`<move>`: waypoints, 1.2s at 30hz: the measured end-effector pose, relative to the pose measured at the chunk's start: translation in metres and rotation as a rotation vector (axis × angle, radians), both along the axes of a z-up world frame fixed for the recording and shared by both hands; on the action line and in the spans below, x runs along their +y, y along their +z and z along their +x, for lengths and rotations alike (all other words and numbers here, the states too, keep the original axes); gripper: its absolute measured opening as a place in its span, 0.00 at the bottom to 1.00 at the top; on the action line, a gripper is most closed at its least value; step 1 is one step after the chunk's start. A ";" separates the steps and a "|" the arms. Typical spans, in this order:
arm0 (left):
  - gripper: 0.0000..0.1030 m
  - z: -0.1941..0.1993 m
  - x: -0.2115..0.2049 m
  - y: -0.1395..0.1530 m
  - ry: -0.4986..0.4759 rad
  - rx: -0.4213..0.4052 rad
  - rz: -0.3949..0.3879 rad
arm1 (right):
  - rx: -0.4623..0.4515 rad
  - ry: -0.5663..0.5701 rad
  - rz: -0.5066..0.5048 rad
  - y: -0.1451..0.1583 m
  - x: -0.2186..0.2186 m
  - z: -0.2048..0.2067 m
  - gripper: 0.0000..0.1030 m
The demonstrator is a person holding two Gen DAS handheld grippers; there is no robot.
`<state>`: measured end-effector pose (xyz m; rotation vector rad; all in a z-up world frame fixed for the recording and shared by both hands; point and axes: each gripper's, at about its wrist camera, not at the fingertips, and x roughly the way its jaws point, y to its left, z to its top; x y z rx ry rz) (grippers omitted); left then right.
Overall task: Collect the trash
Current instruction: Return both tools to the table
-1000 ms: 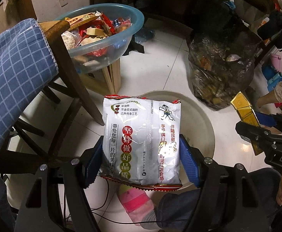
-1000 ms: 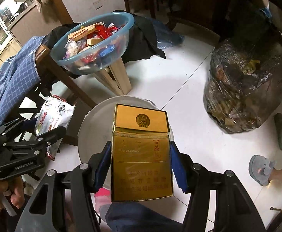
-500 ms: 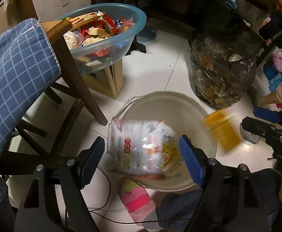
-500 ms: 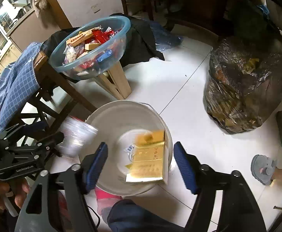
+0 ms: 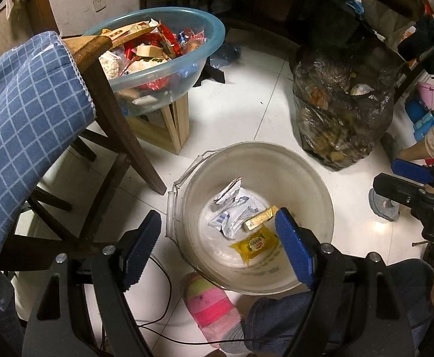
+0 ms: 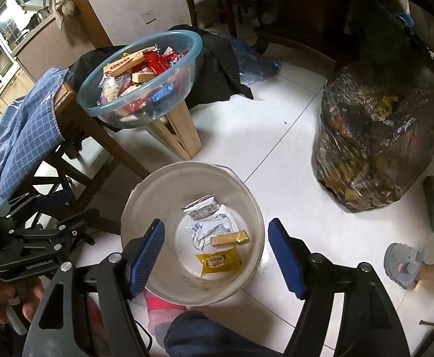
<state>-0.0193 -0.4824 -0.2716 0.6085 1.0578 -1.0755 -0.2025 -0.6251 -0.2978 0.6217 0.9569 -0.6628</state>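
Note:
A white bucket (image 5: pixel 315 178) (image 6: pixel 145 187) stands on the floor below both grippers. In it lie a white snack bag (image 5: pixel 235 205) (image 6: pixel 208 220), a gold cigarette box (image 5: pixel 260 218) (image 6: pixel 230 238) and a yellow packet (image 5: pixel 254 244) (image 6: pixel 218 261). My left gripper (image 5: pixel 217 247) is open and empty above the bucket's near rim; it also shows in the right wrist view (image 6: pixel 53 208). My right gripper (image 6: pixel 217 255) is open and empty above the bucket; its fingers (image 5: pixel 410 171) show at the right of the left wrist view.
A blue basin (image 5: pixel 211 38) (image 6: pixel 196 47) full of wrappers sits on a wooden stool (image 5: pixel 172 125). A chair with blue checked cloth (image 5: pixel 29 113) stands left. A full dark trash bag (image 5: pixel 342 110) (image 6: pixel 374 136) stands right. My foot in a pink sock (image 5: pixel 214 306) is by the bucket.
Both grippers opened. The snack bag dropped from the left and the gold box from the right; both now lie in the bucket.

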 end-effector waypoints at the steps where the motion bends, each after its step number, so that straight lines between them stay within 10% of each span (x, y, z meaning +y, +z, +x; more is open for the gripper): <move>1: 0.73 0.000 0.001 0.002 -0.001 -0.004 -0.003 | -0.003 0.001 -0.013 0.003 0.002 0.001 0.70; 14: 0.73 0.053 0.079 0.116 0.129 -0.149 -0.219 | -0.302 0.152 -0.398 0.117 0.072 0.034 0.79; 24: 0.74 0.200 0.296 0.221 0.564 -0.198 -0.398 | -0.462 0.594 -0.299 0.184 0.172 0.174 0.83; 36: 0.74 0.314 0.516 0.185 1.079 -0.056 -0.361 | -0.439 1.049 -0.022 0.189 0.350 0.424 0.83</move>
